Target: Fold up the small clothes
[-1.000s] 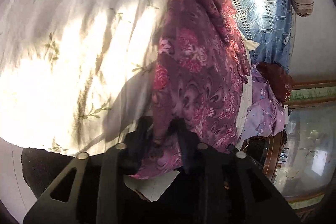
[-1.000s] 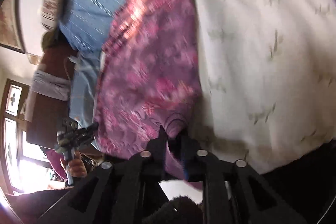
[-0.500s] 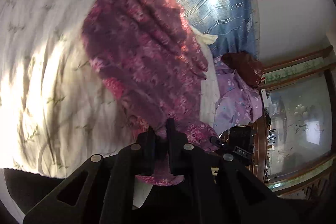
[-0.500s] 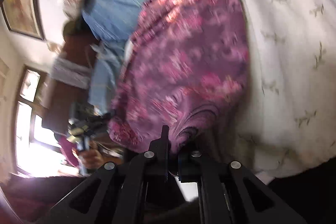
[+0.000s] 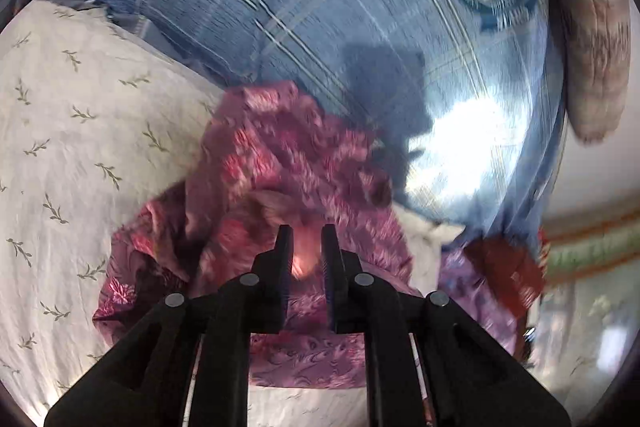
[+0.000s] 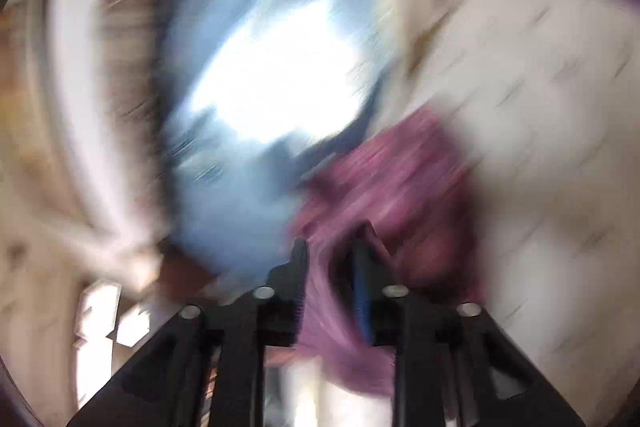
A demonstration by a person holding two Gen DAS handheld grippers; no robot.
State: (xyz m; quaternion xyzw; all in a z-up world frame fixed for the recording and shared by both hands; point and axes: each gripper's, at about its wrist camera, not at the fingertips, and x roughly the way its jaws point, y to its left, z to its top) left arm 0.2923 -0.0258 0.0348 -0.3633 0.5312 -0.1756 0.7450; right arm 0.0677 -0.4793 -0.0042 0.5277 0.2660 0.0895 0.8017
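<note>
On the white leaf-print sheet (image 5: 76, 131), near a blue plaid pillow (image 5: 320, 7): purple floral garment (image 5: 280, 163) bunched, left gripper (image 5: 306, 241) and right gripper (image 6: 334, 259) both opening, cloth between the jaws; best released flat, edges squared.

Garment (image 5: 288, 163) lies on sheet (image 5: 80, 115), pillow (image 5: 320, 7) behind it.

I see a white leaf-print bedsheet (image 5: 72, 155) at nine o'clock, a blue plaid pillow (image 5: 320, 7) at twelve, a striped bolster (image 5: 592, 47) at two, a dark red cloth (image 5: 508, 271) at four.
</note>
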